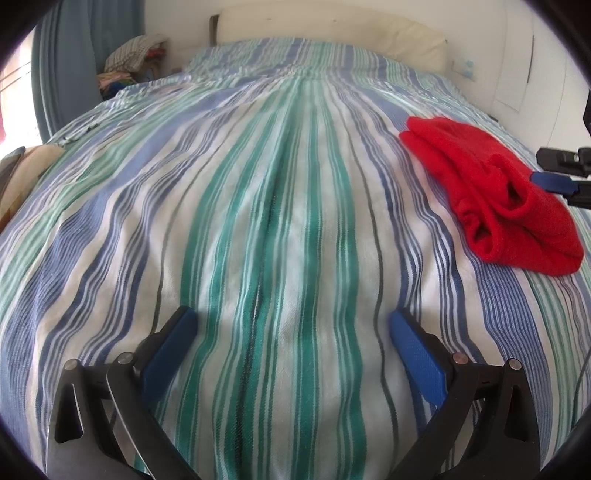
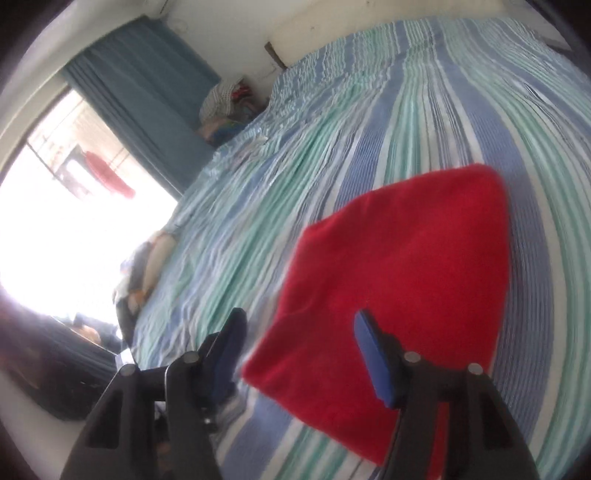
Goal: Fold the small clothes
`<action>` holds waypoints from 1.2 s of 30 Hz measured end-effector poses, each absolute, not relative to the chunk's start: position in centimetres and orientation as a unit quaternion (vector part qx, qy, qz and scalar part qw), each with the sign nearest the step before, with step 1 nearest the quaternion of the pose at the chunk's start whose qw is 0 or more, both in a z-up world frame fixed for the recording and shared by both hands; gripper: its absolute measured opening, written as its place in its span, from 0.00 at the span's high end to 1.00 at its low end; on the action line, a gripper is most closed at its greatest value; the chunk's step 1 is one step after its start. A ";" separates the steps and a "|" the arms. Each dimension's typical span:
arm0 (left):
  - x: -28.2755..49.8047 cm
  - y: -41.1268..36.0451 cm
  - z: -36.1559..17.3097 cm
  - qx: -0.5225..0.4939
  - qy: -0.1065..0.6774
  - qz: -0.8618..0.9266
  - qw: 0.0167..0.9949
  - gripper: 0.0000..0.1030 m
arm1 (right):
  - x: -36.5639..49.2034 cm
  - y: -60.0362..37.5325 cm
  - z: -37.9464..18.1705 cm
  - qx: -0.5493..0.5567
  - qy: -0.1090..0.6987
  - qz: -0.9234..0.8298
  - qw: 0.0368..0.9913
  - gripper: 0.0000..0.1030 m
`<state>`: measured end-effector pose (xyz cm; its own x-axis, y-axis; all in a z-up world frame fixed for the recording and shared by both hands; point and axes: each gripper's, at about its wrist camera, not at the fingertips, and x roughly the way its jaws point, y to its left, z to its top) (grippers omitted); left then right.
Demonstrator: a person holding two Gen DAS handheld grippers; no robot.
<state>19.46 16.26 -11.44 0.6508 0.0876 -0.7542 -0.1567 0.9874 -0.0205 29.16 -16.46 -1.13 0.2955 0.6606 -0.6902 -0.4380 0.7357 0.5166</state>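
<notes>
A red folded garment (image 1: 491, 199) lies on the right side of the striped bedsheet (image 1: 288, 206). In the right wrist view the red garment (image 2: 399, 266) fills the lower middle and looks flat and blurred. My right gripper (image 2: 301, 325) hovers over its near left edge with the jaws apart and neither pad pressing on the cloth. The right gripper (image 1: 552, 171) also shows at the right edge of the left wrist view, just beside the garment. My left gripper (image 1: 293, 325) is open over bare sheet, well left of the garment, with nothing between its fingers.
A pile of clothes (image 1: 129, 55) sits at the bed's far left corner beside a blue curtain (image 1: 70, 62). A cream pillow (image 1: 332, 33) lies along the far end. Cloth items (image 2: 147, 273) lie at the bed's left edge by a bright window (image 2: 74, 206).
</notes>
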 end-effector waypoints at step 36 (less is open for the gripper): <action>19.6 16.0 -11.6 -0.036 0.415 0.074 0.906 0.00 | 15.8 -29.4 -1.4 -0.020 0.445 0.232 0.865 0.20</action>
<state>19.63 15.96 -11.63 0.6449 0.1042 -0.7571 -0.1638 0.9865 -0.0038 15.82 -29.36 -1.39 0.4962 0.3831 -0.7791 -0.4181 0.8919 0.1723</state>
